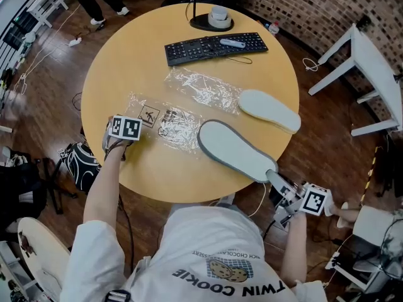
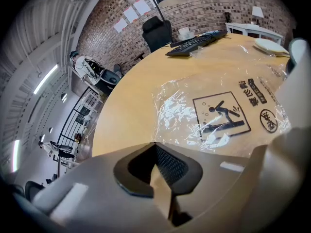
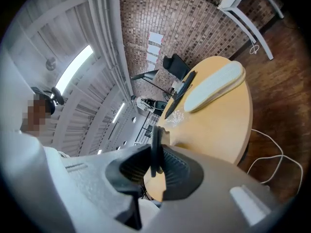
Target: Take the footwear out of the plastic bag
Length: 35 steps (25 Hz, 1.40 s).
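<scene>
A grey-rimmed slipper (image 1: 234, 148) lies sole-up at the table's front right, its toe over the edge of a clear plastic bag (image 1: 167, 123) with a printed warning sign (image 2: 221, 114). My right gripper (image 1: 272, 175) is shut on this slipper's heel just past the table edge; the sole shows as a thin dark strip (image 3: 155, 144) between the pads. A second, white slipper (image 1: 269, 110) rests further right. My left gripper (image 1: 132, 127) sits at the bag's left end, its jaws (image 2: 158, 149) closed at the bag's corner.
Another empty clear bag (image 1: 201, 88) lies beyond the first. A black keyboard (image 1: 215, 46) and a lamp base (image 1: 213, 19) are at the table's far side. A white side table (image 1: 371, 68) stands to the right, a backpack (image 1: 79, 163) on the floor left.
</scene>
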Motion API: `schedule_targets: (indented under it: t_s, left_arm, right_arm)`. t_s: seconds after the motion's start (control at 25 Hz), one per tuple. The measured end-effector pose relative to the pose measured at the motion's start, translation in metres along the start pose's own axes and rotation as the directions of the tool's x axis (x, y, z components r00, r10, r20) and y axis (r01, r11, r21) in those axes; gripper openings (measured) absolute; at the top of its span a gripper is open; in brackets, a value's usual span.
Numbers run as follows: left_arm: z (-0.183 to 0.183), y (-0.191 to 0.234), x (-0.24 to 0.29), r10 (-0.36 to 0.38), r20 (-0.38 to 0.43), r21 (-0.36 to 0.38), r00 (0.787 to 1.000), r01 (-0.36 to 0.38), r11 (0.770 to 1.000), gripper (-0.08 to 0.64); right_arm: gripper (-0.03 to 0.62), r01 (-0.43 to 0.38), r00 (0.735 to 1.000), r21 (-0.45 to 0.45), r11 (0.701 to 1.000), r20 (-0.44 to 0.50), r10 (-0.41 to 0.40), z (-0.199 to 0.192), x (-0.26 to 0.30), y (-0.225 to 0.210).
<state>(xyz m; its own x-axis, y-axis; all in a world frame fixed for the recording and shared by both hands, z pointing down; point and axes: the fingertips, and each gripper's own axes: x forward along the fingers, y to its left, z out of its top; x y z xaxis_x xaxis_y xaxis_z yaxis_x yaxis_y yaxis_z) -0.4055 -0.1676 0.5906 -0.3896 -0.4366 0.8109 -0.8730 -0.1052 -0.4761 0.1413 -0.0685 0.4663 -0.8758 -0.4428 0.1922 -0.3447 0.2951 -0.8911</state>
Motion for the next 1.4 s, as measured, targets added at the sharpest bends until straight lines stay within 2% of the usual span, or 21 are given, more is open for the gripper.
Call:
schedule_targets:
  t_s: [0.48, 0.8, 1.4]
  left_arm:
    - [0.001, -0.001, -0.001, -0.028, 0.021, -0.013, 0.999, 0.028, 1.000, -0.009]
    - [0.001, 0.000, -0.001, -0.060, 0.053, -0.034, 0.997, 0.062, 0.998, -0.009]
    - [-0.004, 0.003, -0.002, -0.136, 0.119, -0.086, 0.984, 0.147, 0.985, -0.009]
  right_arm:
    - [0.063, -0.129, 0.991, -0.031, 0.991, 0.031, 0.130, 0.023, 0.021, 0.048]
    - [0.063, -0.160, 0.987, -0.042, 0.986, -0.014, 0.160, 0.014, 0.084, 0.061]
    - [0.063, -0.239, 0.969, 0.019, 0.971, -0.056, 0.239, -0.011, 0.204, 0.077]
